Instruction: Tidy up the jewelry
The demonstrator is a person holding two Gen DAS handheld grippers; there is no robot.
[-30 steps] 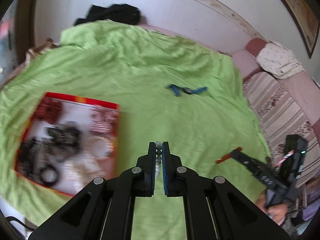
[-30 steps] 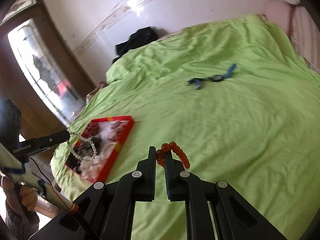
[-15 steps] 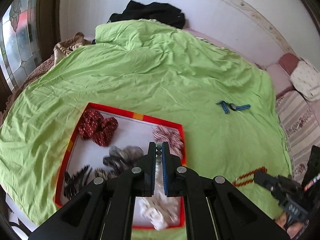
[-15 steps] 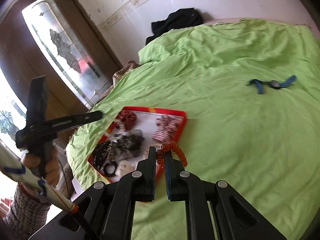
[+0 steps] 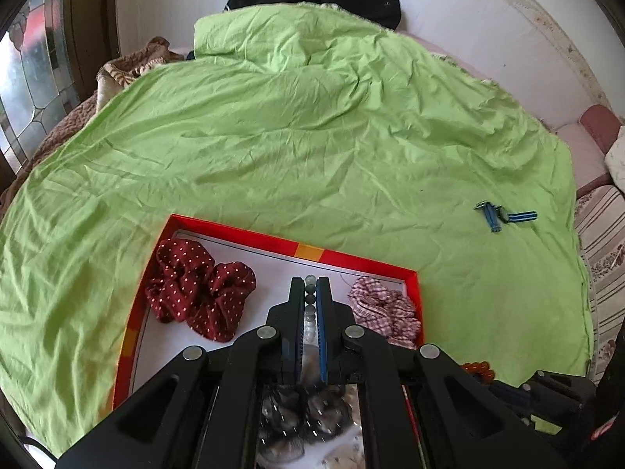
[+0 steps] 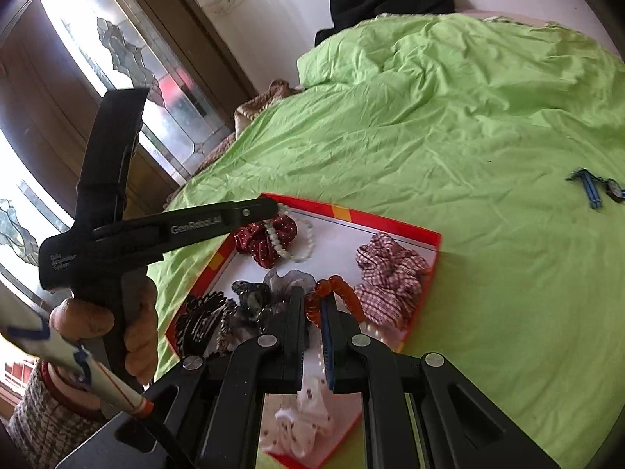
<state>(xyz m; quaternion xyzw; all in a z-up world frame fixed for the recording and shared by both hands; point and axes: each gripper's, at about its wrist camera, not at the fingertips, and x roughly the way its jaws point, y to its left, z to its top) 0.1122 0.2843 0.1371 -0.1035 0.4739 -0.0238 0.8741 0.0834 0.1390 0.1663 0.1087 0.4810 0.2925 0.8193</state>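
A red-rimmed tray [image 5: 353, 257] [image 6: 394, 223] lies on the green bedspread and holds scrunchies, hair clips and beads. My left gripper [image 5: 309, 285] [image 6: 275, 208] is shut on a pale pearl bracelet [image 6: 291, 248] that hangs over the tray's far part. My right gripper [image 6: 317, 305] is shut on an orange bead bracelet [image 6: 343, 293] above the tray's middle; the orange beads also show at the lower right of the left wrist view [image 5: 477, 369].
A blue-strapped watch [image 5: 504, 215] [image 6: 593, 187] lies on the green bedspread [image 5: 312, 136] to the right. In the tray lie a dark red dotted scrunchie [image 5: 195, 285], a checked scrunchie [image 6: 390, 277] and black clips [image 6: 203, 322]. A wall and window are at left.
Both grippers have moved left over the bed to the tray, carrying their bracelets. They now hang above it.
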